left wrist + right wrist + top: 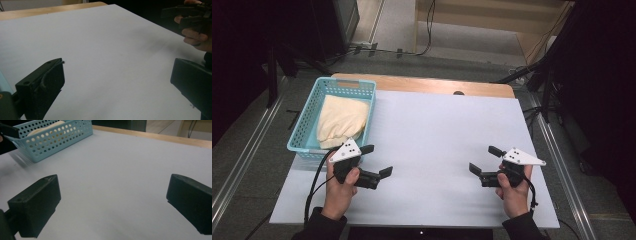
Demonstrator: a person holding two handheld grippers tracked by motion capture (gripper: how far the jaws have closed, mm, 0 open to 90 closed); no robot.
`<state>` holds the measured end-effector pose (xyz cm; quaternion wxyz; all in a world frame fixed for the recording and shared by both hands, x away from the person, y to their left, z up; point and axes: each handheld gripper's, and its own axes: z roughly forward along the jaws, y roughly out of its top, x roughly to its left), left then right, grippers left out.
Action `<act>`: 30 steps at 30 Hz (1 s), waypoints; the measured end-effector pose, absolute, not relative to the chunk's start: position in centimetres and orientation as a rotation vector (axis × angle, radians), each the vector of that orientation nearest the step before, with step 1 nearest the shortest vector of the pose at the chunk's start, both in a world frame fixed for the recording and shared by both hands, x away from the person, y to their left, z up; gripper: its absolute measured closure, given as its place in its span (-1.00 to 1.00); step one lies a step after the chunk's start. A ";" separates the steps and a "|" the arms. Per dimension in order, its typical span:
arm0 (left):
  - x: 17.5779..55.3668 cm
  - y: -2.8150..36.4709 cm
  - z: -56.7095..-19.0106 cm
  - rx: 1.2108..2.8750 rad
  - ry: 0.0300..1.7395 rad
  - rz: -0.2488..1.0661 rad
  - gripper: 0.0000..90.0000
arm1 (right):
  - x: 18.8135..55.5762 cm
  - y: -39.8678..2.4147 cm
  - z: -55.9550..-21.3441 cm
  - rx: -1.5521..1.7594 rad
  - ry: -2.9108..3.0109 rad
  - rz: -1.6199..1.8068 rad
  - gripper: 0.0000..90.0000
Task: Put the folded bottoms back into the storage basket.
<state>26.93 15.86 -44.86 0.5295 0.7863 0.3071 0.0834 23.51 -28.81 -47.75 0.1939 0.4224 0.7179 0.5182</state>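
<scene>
A light blue perforated basket (303, 127) stands at the table's left and holds a folded cream cloth (342, 119). My left gripper (377, 160) hovers just right of the basket's near corner, open, with nothing between its jaws. My right gripper (485, 159) faces it from the table's right side, also open and empty. The left gripper view has its own gripper (117, 82) over bare white surface, with the other hand's gripper (192, 15) at top right. From the right gripper (113, 200) I see the basket (55, 141) and cloth (53, 123) at upper left.
A white sheet (437, 145) covers the table, with a wooden strip (437, 85) along its far edge. Cables and dark stands lie on the floor beyond. Metal rails (562, 165) run along both sides of the table.
</scene>
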 end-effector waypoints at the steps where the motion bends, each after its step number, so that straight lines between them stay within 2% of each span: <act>1: 26.8 15.9 -45.0 1.876 0.737 0.203 -1.00 | 23.3 -29.0 -47.8 1.193 2.009 1.447 -1.00; 10: 26.0 16.5 -45.5 1.866 0.731 0.233 -1.00 | 21.5 -31.9 -48.4 1.243 1.967 1.400 -1.00; 30: 24.8 18.8 -46.9 1.866 0.790 0.252 -1.00 | 19.3 -34.9 -49.4 1.318 1.933 1.366 -1.00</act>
